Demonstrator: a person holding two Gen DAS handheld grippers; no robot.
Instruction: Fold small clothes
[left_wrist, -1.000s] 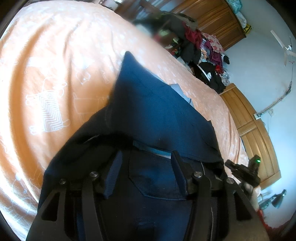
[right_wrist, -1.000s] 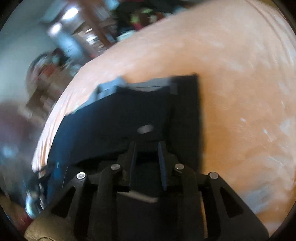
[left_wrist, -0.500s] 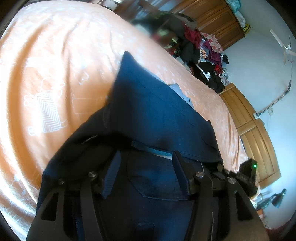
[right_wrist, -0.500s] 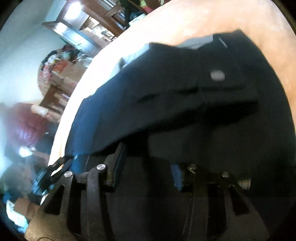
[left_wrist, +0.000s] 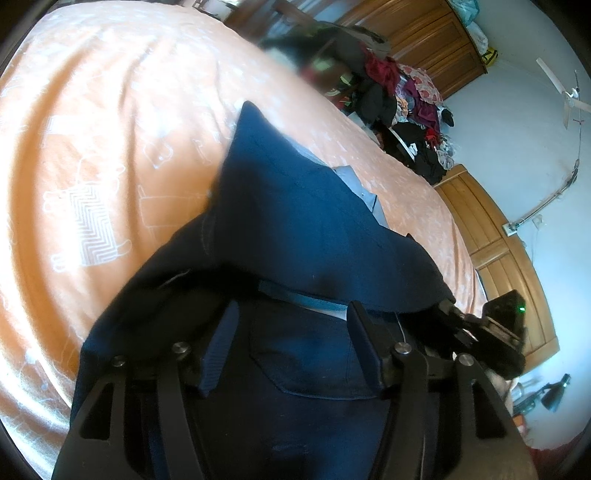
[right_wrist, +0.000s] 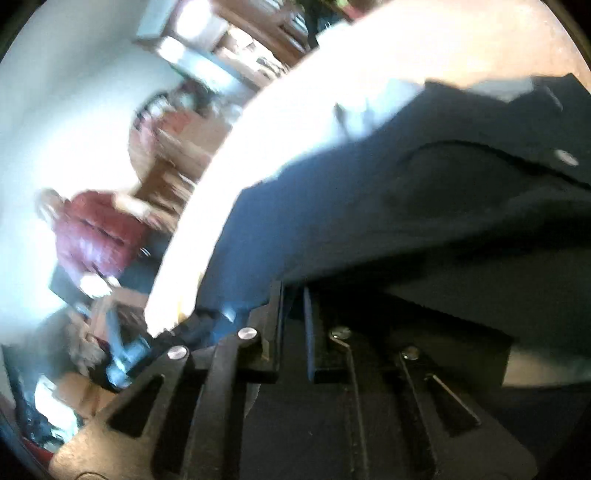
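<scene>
Orange bedsheet (left_wrist: 110, 122) bears navy shorts (left_wrist: 295, 206); left claw (left_wrist: 291, 347) gapes, right claw (right_wrist: 293, 325) pinches them.

1. One dark navy cloth garment (left_wrist: 295, 206), folded over itself, with one patch pocket (left_wrist: 314, 362)
2. One orange bedsheet with white line drawings (left_wrist: 110, 122)
3. Two black two-finger grippers: left gripper (left_wrist: 291, 339) and right gripper (right_wrist: 293, 325)
4. One heap of mixed clothes (left_wrist: 406, 107)
5. One white ceiling fan (left_wrist: 565, 96)
</scene>
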